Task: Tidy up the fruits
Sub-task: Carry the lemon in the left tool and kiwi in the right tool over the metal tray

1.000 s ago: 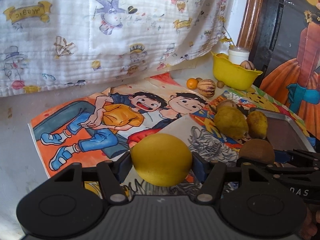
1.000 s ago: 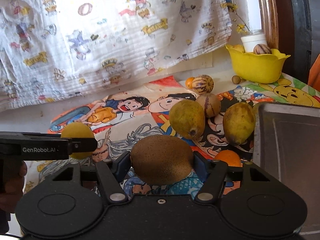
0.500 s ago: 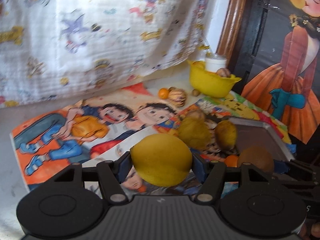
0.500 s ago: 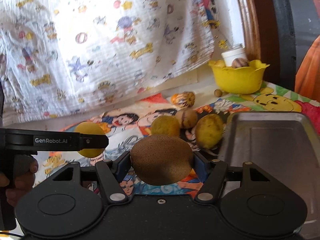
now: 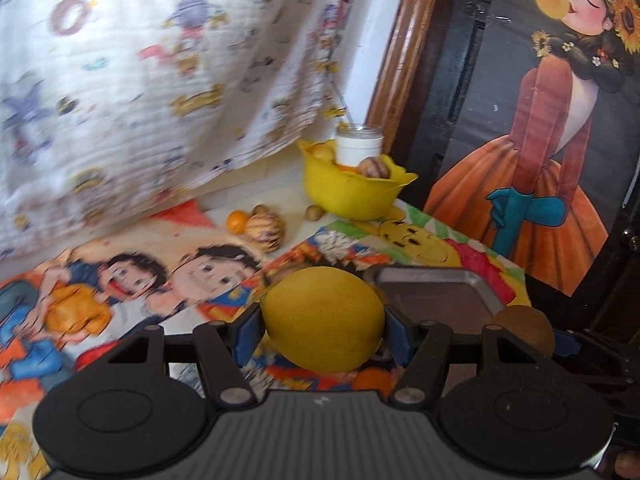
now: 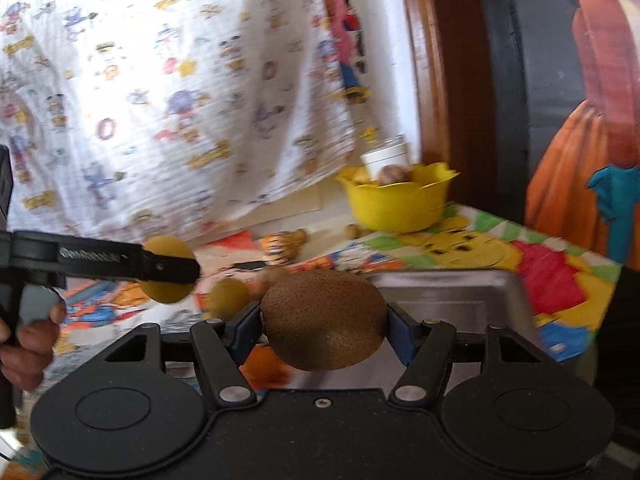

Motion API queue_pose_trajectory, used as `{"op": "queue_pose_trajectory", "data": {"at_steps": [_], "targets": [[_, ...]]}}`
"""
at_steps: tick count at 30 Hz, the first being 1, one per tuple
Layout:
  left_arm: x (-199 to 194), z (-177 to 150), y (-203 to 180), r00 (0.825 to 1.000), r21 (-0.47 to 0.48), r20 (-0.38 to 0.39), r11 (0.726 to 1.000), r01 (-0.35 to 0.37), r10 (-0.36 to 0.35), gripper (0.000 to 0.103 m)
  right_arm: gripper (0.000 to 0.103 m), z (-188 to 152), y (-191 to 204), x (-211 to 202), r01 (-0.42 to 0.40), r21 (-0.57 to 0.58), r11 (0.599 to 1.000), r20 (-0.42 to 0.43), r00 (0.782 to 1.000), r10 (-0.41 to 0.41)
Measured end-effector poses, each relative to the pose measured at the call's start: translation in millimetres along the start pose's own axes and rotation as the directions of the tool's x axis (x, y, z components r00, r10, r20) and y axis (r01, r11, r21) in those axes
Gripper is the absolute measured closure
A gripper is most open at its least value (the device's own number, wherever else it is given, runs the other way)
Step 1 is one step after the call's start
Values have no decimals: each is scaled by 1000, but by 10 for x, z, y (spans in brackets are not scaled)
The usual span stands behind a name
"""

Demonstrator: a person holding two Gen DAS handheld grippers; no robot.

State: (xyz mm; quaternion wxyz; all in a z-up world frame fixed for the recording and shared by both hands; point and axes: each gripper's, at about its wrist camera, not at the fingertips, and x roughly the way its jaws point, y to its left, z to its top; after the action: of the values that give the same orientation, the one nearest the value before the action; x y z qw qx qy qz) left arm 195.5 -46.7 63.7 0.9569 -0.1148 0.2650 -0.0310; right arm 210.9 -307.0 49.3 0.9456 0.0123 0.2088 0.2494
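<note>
The left hand-held gripper (image 5: 323,326) is clamped on a yellow lemon (image 5: 323,320), held between its blue pads just in front of the metal tray (image 5: 436,292). The right hand-held gripper (image 6: 323,326) grips a brown kiwi (image 6: 323,320) at the tray's near-left corner, both fruits off the surface.

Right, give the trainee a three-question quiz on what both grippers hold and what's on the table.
1. True or false: the left gripper holds a yellow fruit.
2. What does the right gripper hold: A an orange, B a brown fruit, C a jar?
3. Which container sits at the back, by the wooden frame?

Key: 1 true. 2 B. 3 the yellow bowl, with a white jar in it; the metal tray lies nearer.
</note>
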Motion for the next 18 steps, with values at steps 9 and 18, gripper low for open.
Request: {"op": "queue_pose_trajectory", "data": {"at_steps": [9, 18], "targets": [[512, 278, -357, 999, 119, 26, 992, 34, -37, 36, 36, 138, -613, 315, 94, -124, 988, -8, 995, -96], [1109, 376, -592, 998, 153, 4, 987, 57, -59, 36, 36, 165, -1048, 779, 90, -181, 979, -43, 994, -100]]}}
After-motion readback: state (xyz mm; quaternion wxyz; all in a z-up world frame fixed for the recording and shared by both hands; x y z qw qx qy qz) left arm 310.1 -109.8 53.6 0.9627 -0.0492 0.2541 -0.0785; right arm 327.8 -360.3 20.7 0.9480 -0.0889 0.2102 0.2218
